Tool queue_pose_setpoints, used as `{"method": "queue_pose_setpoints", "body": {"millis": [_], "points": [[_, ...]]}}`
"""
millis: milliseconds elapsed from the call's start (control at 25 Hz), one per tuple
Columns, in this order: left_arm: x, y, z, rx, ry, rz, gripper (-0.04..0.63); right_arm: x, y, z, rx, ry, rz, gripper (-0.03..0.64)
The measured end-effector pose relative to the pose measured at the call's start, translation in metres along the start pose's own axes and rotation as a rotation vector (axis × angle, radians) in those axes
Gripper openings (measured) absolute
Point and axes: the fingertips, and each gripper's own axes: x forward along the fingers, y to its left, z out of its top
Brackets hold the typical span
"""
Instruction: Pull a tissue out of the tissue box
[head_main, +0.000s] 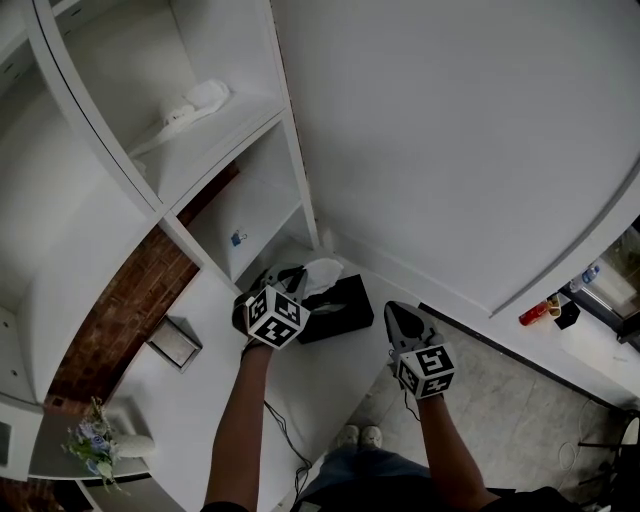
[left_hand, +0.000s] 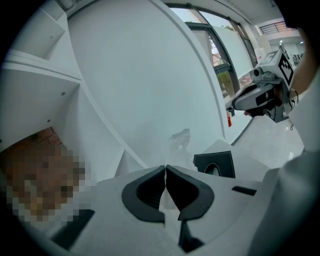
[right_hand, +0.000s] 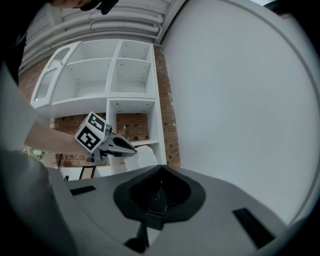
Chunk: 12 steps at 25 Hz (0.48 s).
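Tissue box (head_main: 338, 308): black, lying flat on the white table (head_main: 200, 400) at the foot of the shelves (head_main: 215, 140). Its opening faces up, so a sheet can come out upward.
Tissue (head_main: 322, 272): white and crumpled, standing up from the top of the box with its upper end pinched. Its lower end seems to be inside the opening, so I judge it partly drawn out and not yet free.
Left gripper (left_hand: 165, 169): over the box and tilted down toward it. Its fingers (left_hand: 145, 192) are clenched on the tissue, and a white sliver shows between them.
Right gripper (right_hand: 160, 169): off to the side and well apart from the box, pointing roughly level toward the left one. Its fingers are clenched together on nothing. It looks parked out of the way and is not steadying the box.
Risk: nothing pins the box, so a pull might drag or lift it. A straight upward draw seems safest.
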Motion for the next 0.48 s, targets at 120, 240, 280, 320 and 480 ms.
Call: {"method": "queue_pose_setpoints", "body": {"millis": [120, 240, 280, 320, 480], "points": [[-0.013, 0.005, 0.01, -0.058, -0.052, 0.036, 0.011, -0.002, 0.001, 0.006, -0.004, -0.014, -0.001, -0.002], [-0.033, 0.013, 0.025, -0.218, -0.165, 0.065, 0.011, -0.004, 0.003, 0.014, -0.007, -0.03, -0.002, -0.002], [-0.042, 0.017, 0.032, -0.275, -0.213, 0.077, 0.011, -0.004, 0.004, 0.016, -0.007, -0.037, -0.002, -0.002], [-0.052, 0.02, 0.037, -0.32, -0.255, 0.093, 0.011, -0.005, 0.005, 0.019, -0.006, -0.044, -0.002, -0.002], [-0.083, 0.027, 0.051, -0.396, -0.348, 0.172, 0.011, -0.009, 0.005, 0.029, -0.004, -0.072, -0.012, -0.002]]}}
